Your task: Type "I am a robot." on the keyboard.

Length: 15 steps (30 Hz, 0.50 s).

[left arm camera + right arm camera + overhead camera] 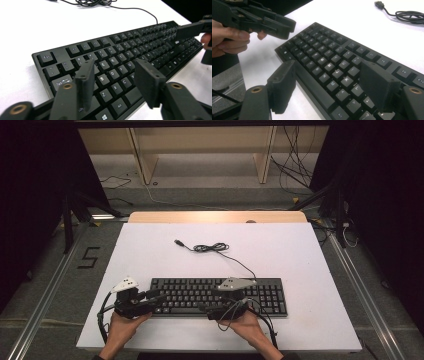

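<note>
A black keyboard (220, 295) lies near the front of the white table (280, 250). My left gripper (159, 298) hangs over its left end, held in a hand. In the left gripper view the left gripper (116, 75) stands open above the letter keys of the keyboard (120, 62), with nothing between its jaws. My right gripper (204, 308) is at the keyboard's front edge near the middle. Its own view has the right gripper (329, 82) open, one jaw over the keyboard (332, 62), the other over bare table. Neither gripper holds anything.
The keyboard's cable (210, 248) lies coiled behind it and ends in a loose USB plug (178, 242). A wooden strip (217, 217) borders the table's far edge, with shelving and floor cables beyond. The other hand's gripper (262, 21) hovers close by at the upper left.
</note>
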Tool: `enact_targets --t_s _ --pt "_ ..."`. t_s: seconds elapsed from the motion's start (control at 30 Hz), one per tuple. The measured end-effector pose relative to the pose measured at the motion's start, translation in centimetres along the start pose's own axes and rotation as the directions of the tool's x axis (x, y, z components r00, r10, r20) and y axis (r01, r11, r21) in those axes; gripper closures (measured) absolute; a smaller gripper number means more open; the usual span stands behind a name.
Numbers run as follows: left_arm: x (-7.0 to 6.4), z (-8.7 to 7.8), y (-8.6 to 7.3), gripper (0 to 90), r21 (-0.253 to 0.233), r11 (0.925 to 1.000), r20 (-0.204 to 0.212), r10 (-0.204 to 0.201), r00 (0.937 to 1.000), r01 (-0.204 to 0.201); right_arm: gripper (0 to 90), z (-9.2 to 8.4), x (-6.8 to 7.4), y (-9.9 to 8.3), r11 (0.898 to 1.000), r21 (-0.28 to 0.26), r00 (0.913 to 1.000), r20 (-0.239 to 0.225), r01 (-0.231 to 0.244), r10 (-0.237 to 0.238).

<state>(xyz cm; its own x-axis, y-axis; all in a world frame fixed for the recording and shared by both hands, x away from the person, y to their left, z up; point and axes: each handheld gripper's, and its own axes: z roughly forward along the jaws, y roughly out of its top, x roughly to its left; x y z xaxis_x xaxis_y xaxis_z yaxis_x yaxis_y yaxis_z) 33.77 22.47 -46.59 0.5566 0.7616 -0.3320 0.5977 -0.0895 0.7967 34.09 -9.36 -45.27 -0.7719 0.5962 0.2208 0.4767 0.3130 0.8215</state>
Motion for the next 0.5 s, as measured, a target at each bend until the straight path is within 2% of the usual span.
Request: enact_targets --t_s 0.23,0.5 --pt "-0.06 -0.32 0.0 34.5 -0.037 0.9992 0.026 -0.014 0.9996 0.015 30.5 0.35 0.23 -0.06 1.0 0.005 1.0 -0.008 0.005 -0.005" --pt "-0.21 -0.71 0.0 28.1 -0.063 0.9979 0.034 -0.014 0.9993 0.016 34.3 0.9 0.52 -0.11 1.0 0.019 0.9996 -0.023 0.017 -0.017"
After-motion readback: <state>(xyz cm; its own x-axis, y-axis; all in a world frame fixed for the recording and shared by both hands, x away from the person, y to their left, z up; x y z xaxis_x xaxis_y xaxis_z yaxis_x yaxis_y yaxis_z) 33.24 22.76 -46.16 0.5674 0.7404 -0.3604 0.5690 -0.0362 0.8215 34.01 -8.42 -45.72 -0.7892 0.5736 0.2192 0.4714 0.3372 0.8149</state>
